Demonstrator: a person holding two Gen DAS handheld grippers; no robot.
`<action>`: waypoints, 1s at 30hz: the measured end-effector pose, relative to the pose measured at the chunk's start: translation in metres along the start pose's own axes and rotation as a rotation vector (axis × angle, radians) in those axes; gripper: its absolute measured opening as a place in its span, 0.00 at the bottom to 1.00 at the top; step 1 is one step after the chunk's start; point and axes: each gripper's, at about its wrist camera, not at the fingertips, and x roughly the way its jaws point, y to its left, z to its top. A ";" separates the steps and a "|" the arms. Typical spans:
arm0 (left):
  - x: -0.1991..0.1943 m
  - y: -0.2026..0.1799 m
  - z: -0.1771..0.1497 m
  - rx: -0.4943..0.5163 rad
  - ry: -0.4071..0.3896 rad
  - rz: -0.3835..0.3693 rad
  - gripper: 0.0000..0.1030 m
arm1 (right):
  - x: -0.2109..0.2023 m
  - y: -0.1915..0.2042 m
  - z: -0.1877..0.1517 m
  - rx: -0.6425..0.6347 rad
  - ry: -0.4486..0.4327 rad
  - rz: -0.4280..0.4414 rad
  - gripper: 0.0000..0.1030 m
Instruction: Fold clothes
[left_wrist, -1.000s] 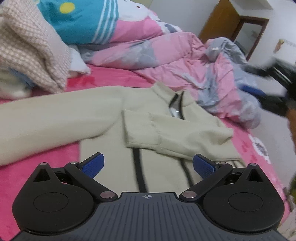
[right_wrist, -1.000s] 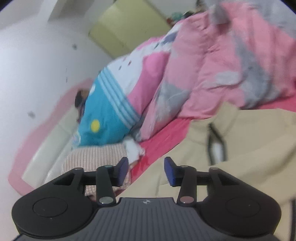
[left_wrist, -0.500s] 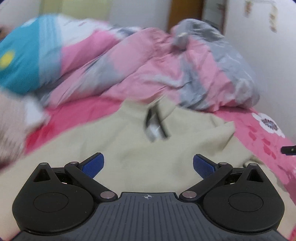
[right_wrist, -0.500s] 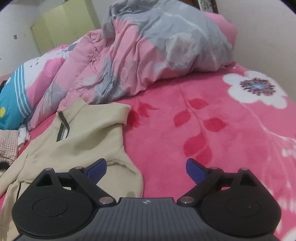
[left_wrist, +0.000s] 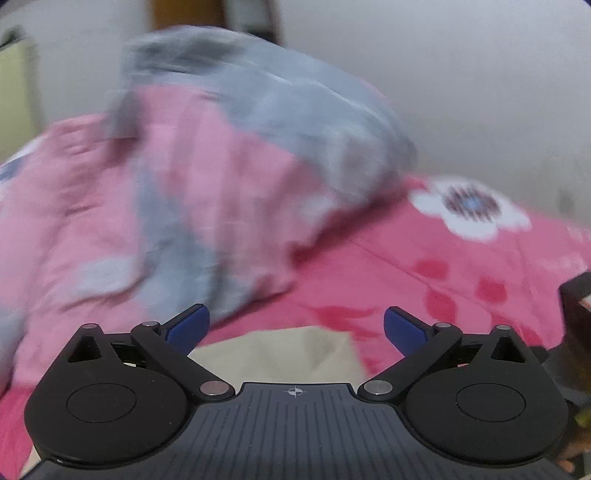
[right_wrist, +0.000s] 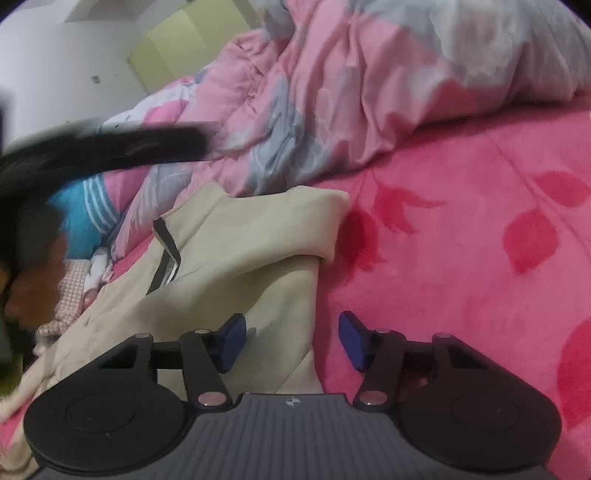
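A beige zip-neck sweatshirt (right_wrist: 236, 258) lies spread on the bed, on a pink flowered blanket (right_wrist: 461, 258), its dark-edged zipper (right_wrist: 166, 258) pointing toward a rumpled pink and grey quilt (right_wrist: 314, 110) heaped behind it. No container shows in either view.

The right gripper (right_wrist: 291, 339) sits low over the sweatshirt's right-hand edge. Its jaws are closing; the left blue pad is over the beige cloth, the right over the blanket, with the garment's side edge between them. The pads do not yet press on it.

The left gripper (left_wrist: 295, 328) is released, its jaws standing wide with nothing gripped. A corner of the sweatshirt (left_wrist: 280, 354) lies just below and between its fingers, the quilt (left_wrist: 221, 177) beyond. This view is blurred. A dark blurred shape crosses the left of the right wrist view; what it is cannot be told.
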 end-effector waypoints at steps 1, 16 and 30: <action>0.016 -0.010 0.004 0.054 0.039 0.003 0.96 | -0.001 -0.002 -0.003 -0.001 0.003 0.035 0.55; 0.076 -0.003 -0.005 0.059 0.235 0.116 0.08 | -0.006 0.004 -0.017 -0.029 -0.003 0.076 0.49; 0.054 0.070 0.022 -0.357 0.241 -0.074 0.31 | 0.001 0.003 -0.016 -0.027 0.008 0.065 0.49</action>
